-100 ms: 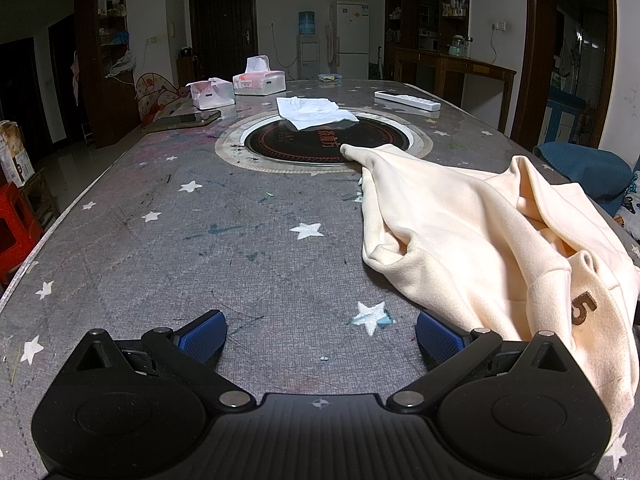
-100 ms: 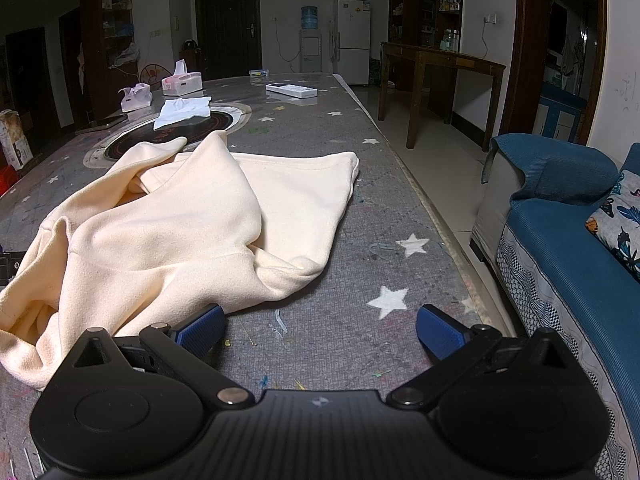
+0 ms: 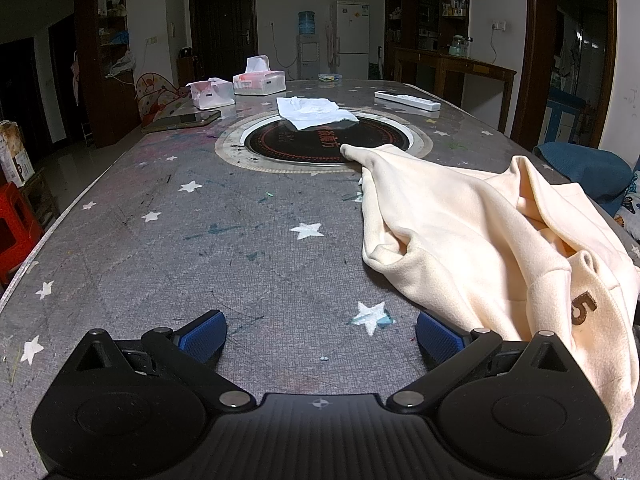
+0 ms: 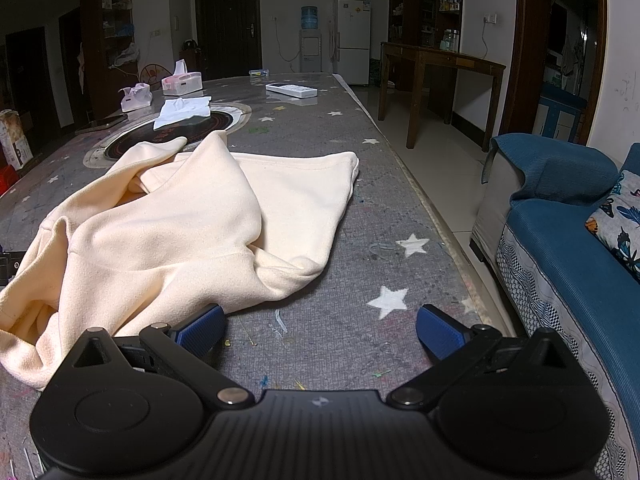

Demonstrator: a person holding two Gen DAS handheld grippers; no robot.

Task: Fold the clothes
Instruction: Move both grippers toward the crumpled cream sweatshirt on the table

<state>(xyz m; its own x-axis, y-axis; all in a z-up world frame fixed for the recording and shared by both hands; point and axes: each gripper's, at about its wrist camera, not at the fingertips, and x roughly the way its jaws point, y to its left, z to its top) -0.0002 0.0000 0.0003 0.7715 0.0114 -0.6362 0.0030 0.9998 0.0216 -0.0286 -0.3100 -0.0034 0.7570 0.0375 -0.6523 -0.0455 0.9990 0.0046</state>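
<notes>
So far we have nothing folded. Our cream sweatshirt [image 4: 192, 224] lies in a loose, rumpled heap on the grey star-patterned table [image 3: 200, 248], near the edge by the blue sofa [image 4: 568, 240]. One sleeve [image 3: 360, 152] reaches up onto the round cooktop [image 3: 320, 140] set into the table, and the part bearing a brown "5" [image 3: 582, 308] is bunched at the near side. No edge looks squared and no crease looks deliberate, so we judge the whole job still lies ahead: spreading the garment flat, bringing in the sleeves, then doubling the body.

Our left gripper [image 3: 320, 336] hovers over bare table with its blue pads spread wide and nothing between them; the cloth sits just to its right, close by one pad. Our right gripper [image 4: 320, 332] is likewise wide apart and empty, with the sweatshirt's hem just beside its left pad.

Farther up the table sit two tissue boxes [image 3: 240, 86], a loose white cloth [image 3: 312, 110], a phone [image 3: 180, 122] and a remote [image 3: 408, 100], all well apart from the garment.
</notes>
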